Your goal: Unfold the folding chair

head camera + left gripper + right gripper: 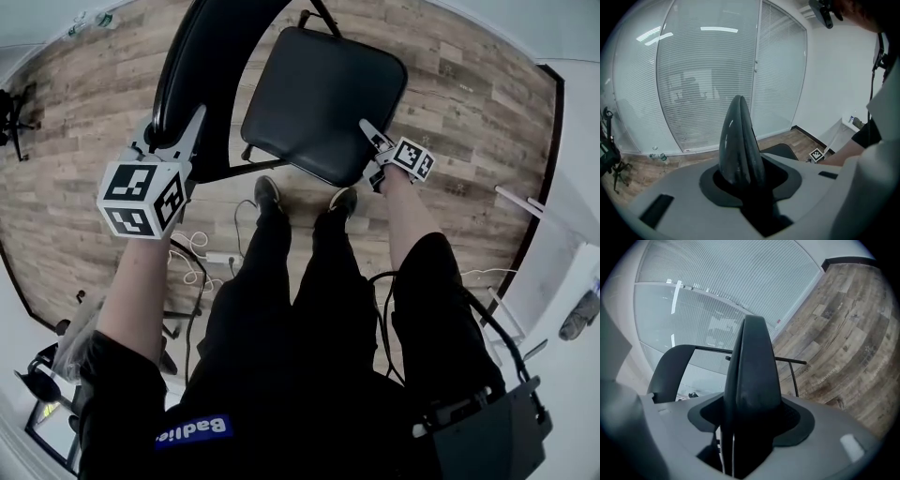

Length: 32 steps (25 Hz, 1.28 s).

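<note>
The black folding chair stands in front of me in the head view, its padded seat [323,98] lying flat and its curved backrest [202,66] rising at the left. My left gripper [173,131] lies against the backrest's left edge. In the left gripper view its fingers [739,101] meet with nothing between them, and the seat [780,151] shows low at the right. My right gripper [372,136] is at the seat's front right corner. The right gripper view shows its jaws [752,319] with a thin slit of light between them and nothing in it. Beyond them are the backrest [665,371] and a frame rod [787,361].
My shoes [267,192] stand just before the seat's front edge. White cables and a power strip [211,258] lie on the wooden floor at my left foot. A glass wall with blinds [708,79] stands behind the chair, with a bottle [658,157] at its foot. A white rail [525,202] is at the right.
</note>
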{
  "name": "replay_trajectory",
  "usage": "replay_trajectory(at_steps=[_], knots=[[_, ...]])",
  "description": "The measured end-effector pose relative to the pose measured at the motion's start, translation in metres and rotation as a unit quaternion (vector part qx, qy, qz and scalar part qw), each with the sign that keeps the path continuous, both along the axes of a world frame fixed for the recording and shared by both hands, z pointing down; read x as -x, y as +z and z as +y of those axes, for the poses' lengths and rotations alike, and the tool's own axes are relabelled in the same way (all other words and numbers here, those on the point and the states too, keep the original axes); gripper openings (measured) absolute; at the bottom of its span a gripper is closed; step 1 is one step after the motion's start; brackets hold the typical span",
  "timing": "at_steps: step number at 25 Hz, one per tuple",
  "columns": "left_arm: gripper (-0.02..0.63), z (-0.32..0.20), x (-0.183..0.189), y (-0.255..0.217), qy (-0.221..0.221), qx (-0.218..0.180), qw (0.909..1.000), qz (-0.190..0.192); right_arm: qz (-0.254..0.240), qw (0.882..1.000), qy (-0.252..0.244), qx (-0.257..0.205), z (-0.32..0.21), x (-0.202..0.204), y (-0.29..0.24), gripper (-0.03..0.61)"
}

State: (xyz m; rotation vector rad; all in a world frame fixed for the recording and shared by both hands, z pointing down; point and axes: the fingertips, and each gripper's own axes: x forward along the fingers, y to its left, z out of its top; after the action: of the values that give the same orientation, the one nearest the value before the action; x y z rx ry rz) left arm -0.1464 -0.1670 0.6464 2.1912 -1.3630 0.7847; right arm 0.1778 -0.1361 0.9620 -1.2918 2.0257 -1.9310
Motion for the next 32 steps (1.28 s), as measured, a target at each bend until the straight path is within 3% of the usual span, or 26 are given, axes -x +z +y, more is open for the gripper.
replay_trajectory(at_steps=[8, 21, 32], knots=[[0.098, 0.000, -0.026, 0.021, 0.001, 0.002, 1.0000, 0.005, 0.001, 1.000, -0.004, 0.009, 0.006, -0.032, 0.043, 0.279], [0.098, -0.014, -0.001, 0.061, 0.002, 0.010, 0.9986, 0.052, -0.023, 1.000, -0.003, 0.007, 0.013, -0.046, 0.095, 0.309], [0.098, -0.013, 0.015, 0.093, 0.002, 0.021, 0.9953, 0.094, 0.005, 1.000, -0.024, 0.015, 0.023, -0.054, 0.136, 0.393]])
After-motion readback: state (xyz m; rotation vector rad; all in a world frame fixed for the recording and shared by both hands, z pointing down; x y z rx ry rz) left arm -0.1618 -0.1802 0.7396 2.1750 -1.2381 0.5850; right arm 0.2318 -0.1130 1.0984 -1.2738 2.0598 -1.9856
